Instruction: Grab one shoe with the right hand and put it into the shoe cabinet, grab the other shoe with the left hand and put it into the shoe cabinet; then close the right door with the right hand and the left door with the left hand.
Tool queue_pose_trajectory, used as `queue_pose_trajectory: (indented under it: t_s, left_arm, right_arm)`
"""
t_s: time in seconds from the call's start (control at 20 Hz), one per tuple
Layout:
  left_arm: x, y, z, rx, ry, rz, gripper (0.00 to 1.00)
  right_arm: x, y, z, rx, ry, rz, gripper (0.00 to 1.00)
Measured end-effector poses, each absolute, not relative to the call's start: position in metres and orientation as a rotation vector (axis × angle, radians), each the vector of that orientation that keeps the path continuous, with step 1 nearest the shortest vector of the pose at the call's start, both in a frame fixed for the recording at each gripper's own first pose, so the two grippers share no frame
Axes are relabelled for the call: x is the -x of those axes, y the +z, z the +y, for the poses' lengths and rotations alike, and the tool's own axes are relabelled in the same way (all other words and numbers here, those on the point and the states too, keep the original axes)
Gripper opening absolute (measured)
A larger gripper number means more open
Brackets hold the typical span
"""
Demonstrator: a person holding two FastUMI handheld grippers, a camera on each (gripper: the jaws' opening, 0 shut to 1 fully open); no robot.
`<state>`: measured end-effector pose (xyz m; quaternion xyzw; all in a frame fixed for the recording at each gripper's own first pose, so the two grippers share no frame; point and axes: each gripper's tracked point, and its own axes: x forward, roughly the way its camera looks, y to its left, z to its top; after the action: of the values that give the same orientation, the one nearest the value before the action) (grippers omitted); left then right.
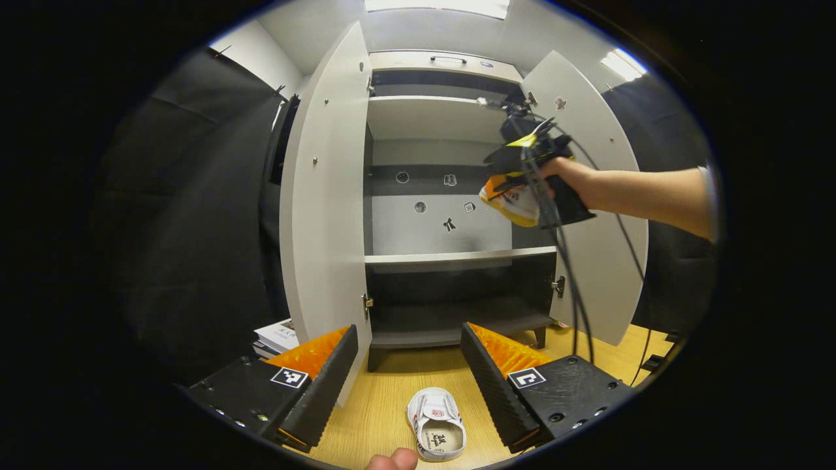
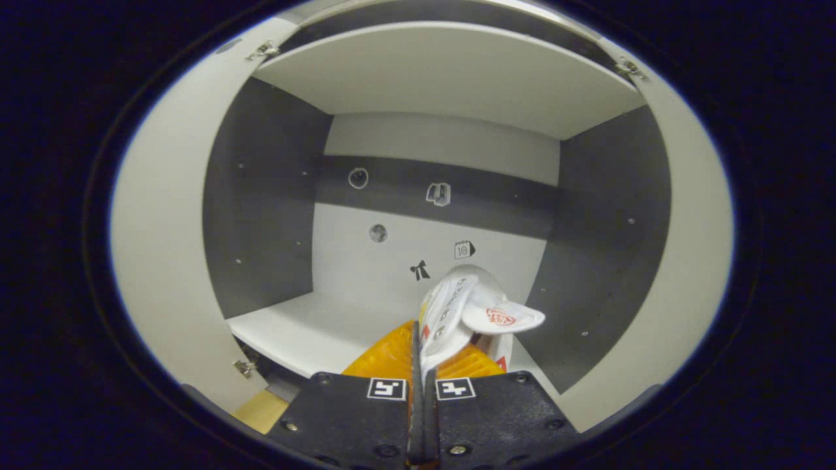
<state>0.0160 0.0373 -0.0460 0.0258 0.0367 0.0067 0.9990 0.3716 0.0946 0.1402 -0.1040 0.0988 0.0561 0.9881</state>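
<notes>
Spread wide, the left gripper [image 1: 410, 375] holds nothing; its jaws frame the second shoe [image 1: 436, 423], which lies on the wooden floor [image 1: 385, 405] at six o'clock of the left gripper view, opening up, toe toward the shoe cabinet [image 1: 431, 215]. A fingertip [image 1: 392, 461] shows at the bottom edge beside it. Both doors stand open: the left door [image 1: 326, 215] at nine o'clock, the right door [image 1: 588, 215] at three. In front of the middle shelf [image 1: 457, 258], at two o'clock, the right gripper [image 1: 516, 196] carries the first shoe [image 1: 513, 203]. In the right gripper view the jaws are pinched on that shoe [image 2: 457, 313] by its upper edge, tongue flopping to four o'clock, above the shelf board [image 2: 313, 333]. Judging by the folded upper, these are small, light, soft canvas shoes: the wall collapses under pressure, so a bite across the heel collar or side wall should hold, and there is little risk of damage.
</notes>
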Motion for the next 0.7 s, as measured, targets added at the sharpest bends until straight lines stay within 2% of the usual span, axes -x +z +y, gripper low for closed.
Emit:
queue_pose_trajectory:
  t_s: [0.2, 0.35, 0.65, 0.7]
  left_arm:
    - [-0.017, -0.046, 0.04, -0.052, 0.013, 0.066, 0.95]
    - [-0.019, -0.055, 0.044, -0.058, 0.014, 0.088, 0.95]
    - [-0.02, -0.062, 0.044, -0.061, 0.008, 0.109, 0.95]
    - [-0.021, -0.062, 0.045, -0.065, 0.01, 0.108, 0.96]
  right_arm:
    - [-0.429, 0.103, 0.096, 0.201, 0.081, 0.375, 0.04]
    - [-0.448, 0.075, 0.093, 0.215, 0.07, 0.466, 0.04]
    - [-0.453, 0.054, 0.099, 0.24, 0.094, 0.588, 0.04]
    - [-0.454, 0.051, 0.102, 0.237, 0.089, 0.595, 0.08]
